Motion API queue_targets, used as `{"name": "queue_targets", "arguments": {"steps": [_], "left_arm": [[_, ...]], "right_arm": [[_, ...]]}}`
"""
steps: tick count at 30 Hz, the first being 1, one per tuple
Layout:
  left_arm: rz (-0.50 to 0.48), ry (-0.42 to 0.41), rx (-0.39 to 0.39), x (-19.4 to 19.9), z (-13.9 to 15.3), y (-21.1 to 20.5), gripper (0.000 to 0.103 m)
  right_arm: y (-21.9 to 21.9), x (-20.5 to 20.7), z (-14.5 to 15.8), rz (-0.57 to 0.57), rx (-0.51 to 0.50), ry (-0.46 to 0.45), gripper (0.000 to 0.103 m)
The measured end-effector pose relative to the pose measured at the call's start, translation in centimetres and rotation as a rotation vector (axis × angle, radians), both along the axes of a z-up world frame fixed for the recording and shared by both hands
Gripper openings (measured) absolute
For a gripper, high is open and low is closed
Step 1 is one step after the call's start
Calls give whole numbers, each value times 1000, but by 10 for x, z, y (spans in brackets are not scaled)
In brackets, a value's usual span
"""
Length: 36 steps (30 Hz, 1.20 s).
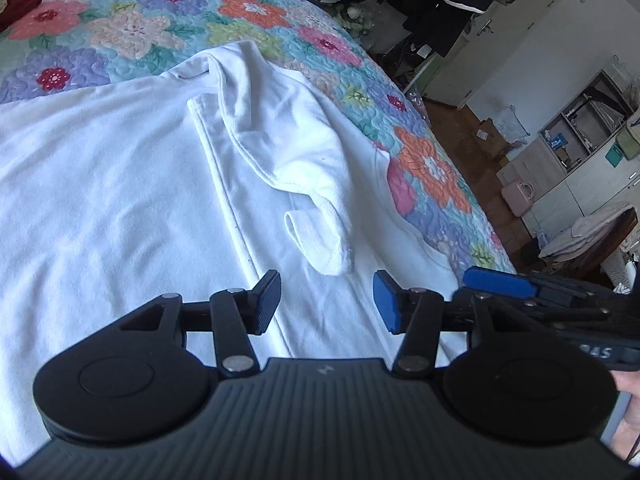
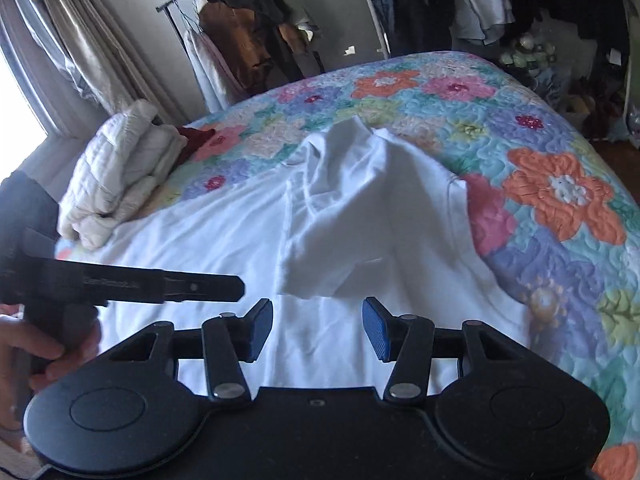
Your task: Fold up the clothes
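Observation:
A white long-sleeved garment lies spread on the flowered quilt. One sleeve is folded in over the body, its cuff pointing toward me. My left gripper is open and empty, just short of the cuff above the cloth. The right gripper's blue finger shows at its right. In the right wrist view the garment lies ahead with the folded sleeve near. My right gripper is open and empty over the cloth. The left gripper's finger shows at the left.
A folded cream quilted jacket and a dark red cloth lie at the bed's far left. Clothes racks stand behind the bed. To the right are the bed edge, wooden floor, shelves and a pink bag.

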<state>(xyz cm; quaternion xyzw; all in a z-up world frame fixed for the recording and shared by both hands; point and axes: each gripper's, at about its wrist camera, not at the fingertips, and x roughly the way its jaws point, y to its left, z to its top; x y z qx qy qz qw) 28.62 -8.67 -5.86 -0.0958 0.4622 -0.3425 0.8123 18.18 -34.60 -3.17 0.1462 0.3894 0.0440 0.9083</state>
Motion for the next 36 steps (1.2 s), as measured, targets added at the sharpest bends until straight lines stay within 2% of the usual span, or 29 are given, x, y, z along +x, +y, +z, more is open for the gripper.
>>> {"name": "queue_targets", "arguments": {"steps": [3,5,8,9,11,12,13,16,22,25,28,30,33,34,35,36], "left_arm": [[-17,-44,-4,5,-8,-16,50],[-20,-70,-4,10,-12,-27,54],[8,-50,-22,22,-21,-40,56],[10,-45,-36,26,-24,-43,54],[8,-27,-48,31,-30,-48,36],[13,5,-54,34,-34,-49,15],[22,39,-73,36,-37,-49,10],[69,151,-195,39,-45,-40,7],[157,373,-450,39,-58,-15,6],[188,430,-557,32,-62,-4,6],[225,536,-675,26,-79,3,6],[251,574,-697,24,-89,4,6],[288,608,-696,22,-103,4,6],[293,611,-705,21,-105,4,6],[296,611,-720,21,-105,5,6],[298,609,-731,20,-105,6,6]], "right_arm": [[-6,15,-19,3,-35,28,55],[-9,22,-28,-3,-45,46,55],[-10,27,-35,-10,-98,61,55],[-10,28,-37,-3,-110,63,55],[-7,28,-39,36,-127,60,55],[-5,28,-40,55,-141,60,57],[-1,27,-40,72,-173,60,57],[10,24,-39,106,-263,47,58],[15,20,-38,142,-246,3,61],[25,18,-45,194,-287,-20,65],[34,16,-54,202,-325,-53,66],[32,16,-61,164,-299,-73,67],[33,13,-68,119,-325,-139,67],[34,12,-68,112,-339,-173,65],[33,11,-66,103,-357,-205,59],[31,11,-64,95,-377,-217,30]]}}
